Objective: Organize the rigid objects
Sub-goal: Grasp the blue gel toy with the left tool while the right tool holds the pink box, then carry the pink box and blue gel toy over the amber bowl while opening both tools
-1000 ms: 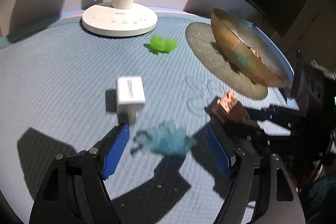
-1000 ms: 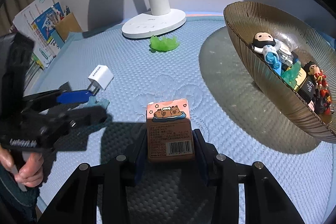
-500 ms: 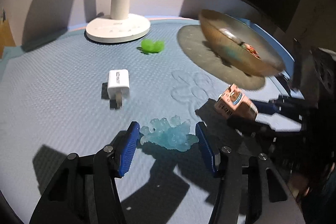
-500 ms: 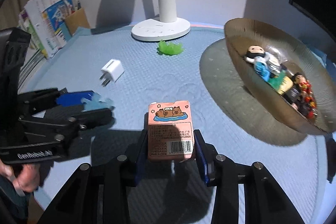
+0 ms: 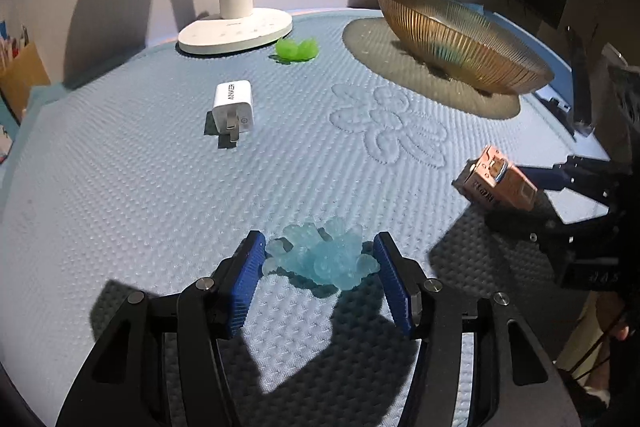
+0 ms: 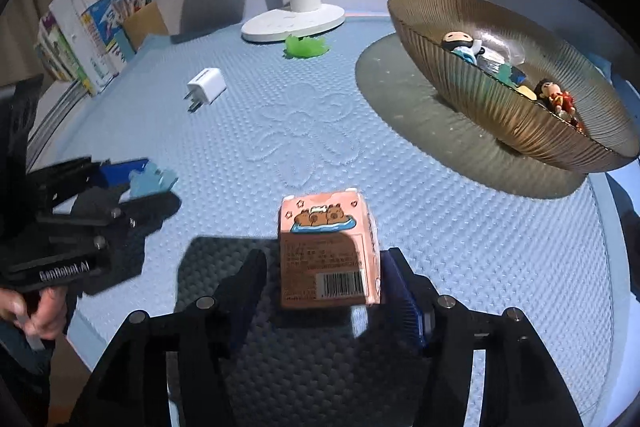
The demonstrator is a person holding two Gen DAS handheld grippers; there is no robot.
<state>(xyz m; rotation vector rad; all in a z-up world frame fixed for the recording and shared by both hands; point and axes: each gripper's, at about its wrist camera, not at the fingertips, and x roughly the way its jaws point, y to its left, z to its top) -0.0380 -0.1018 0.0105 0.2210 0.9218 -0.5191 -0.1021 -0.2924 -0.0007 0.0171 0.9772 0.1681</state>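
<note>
At the far left edge of the right wrist view stand books [image 6: 86,31] and a cardboard holder [image 6: 142,23], beside the blue quilted mat [image 5: 120,187] that covers the bench. The left tongs [image 5: 318,267] sit low over the mat with their blue pads [image 5: 246,279] either side of a pale blue translucent figure [image 5: 320,259]; the left pad touches or nearly touches it, the right one shows a thin gap, so the tongs bracket the figure but whether they actually grip it cannot be told (the other camera shows the figure poking out past the pad tips [image 6: 152,181]). Farther back lies a white charger [image 5: 233,105], prongs toward the camera, flat on the mat. Behind it stands the white lamp base [image 5: 236,31], and just beside its right edge rests a green translucent figure [image 5: 296,49]. Right of centre, the right tongs [image 6: 324,283] are spread around a pink box [image 6: 328,251] with a cartoon label and barcode: the right pad touches its side, the left pad stands clear, so the box is not clamped. At the right sits a ribbed amber bowl [image 6: 500,107] holding several small toy figures [image 6: 556,97].
</note>
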